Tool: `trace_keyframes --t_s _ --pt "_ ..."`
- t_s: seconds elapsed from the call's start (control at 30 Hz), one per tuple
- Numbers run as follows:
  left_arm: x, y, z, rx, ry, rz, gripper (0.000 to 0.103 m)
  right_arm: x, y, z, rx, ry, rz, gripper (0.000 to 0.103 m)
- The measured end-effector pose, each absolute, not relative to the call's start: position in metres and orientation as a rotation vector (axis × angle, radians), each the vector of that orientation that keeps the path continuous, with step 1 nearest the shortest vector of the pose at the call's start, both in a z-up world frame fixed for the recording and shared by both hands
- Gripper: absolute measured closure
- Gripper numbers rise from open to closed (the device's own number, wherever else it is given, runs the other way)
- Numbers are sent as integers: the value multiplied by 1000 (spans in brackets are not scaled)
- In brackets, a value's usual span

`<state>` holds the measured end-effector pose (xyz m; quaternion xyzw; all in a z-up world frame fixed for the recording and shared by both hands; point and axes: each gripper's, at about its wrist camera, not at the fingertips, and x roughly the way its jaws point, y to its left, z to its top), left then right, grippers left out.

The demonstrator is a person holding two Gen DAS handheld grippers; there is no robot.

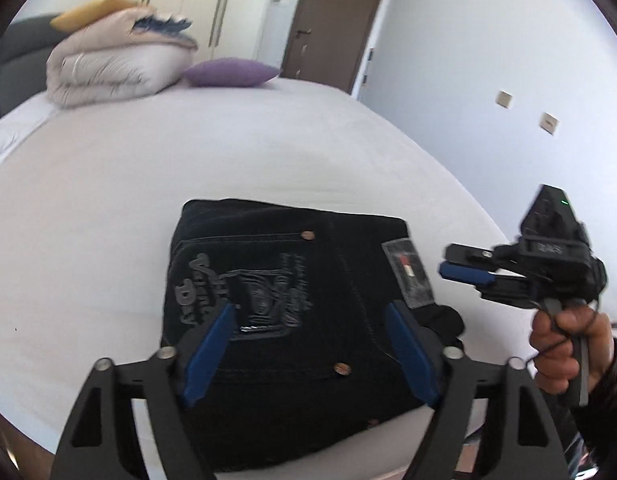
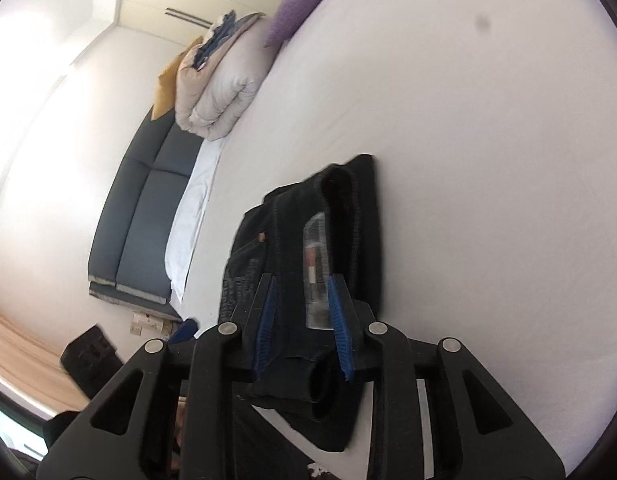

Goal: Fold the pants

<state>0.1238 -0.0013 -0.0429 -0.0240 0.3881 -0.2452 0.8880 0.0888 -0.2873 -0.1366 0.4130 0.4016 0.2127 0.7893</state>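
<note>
Dark folded pants (image 1: pixel 292 300) lie in a compact square near the front edge of the white bed (image 1: pixel 228 160), back pocket embroidery and a waist label facing up. My left gripper (image 1: pixel 312 312) is open above the pants, its blue pads spread wide and holding nothing. My right gripper (image 1: pixel 448 270) is at the pants' right side by the label, held by a hand. In the right wrist view the right gripper (image 2: pixel 304 284) is open, its pads on either side of the label on the pants (image 2: pixel 308 248), not clamped.
A folded duvet (image 1: pixel 116 68) with a yellow cushion and a purple pillow (image 1: pixel 232 72) sit at the bed's far end. A brown door (image 1: pixel 336 20) and wardrobes stand behind. A dark headboard (image 2: pixel 144 208) is at the bed's left.
</note>
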Motion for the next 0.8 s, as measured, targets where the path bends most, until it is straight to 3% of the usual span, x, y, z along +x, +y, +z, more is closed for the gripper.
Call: trace_keyframes --t_s 0.1,0.13,0.17,0.27,0.4,0.8 --pt "155 4 -63 -27 913 -468 52 98 -260 -119 820 876 537 77" --pt "160 6 -74 -24 946 -460 65 101 -251 -120 799 897 550 77" --pt "167 6 -81 -19 975 -453 70 104 -243 -125 779 925 551 77" --pt "170 -3 -90 46 1004 -437 71 105 -233 -156 738 1028 498 86" --pt "163 -13 -91 90 1000 -420 71 90 -245 -174 784 979 514 96" --pt "158 -7 -95 72 986 -406 71 59 -243 -162 713 928 476 96"
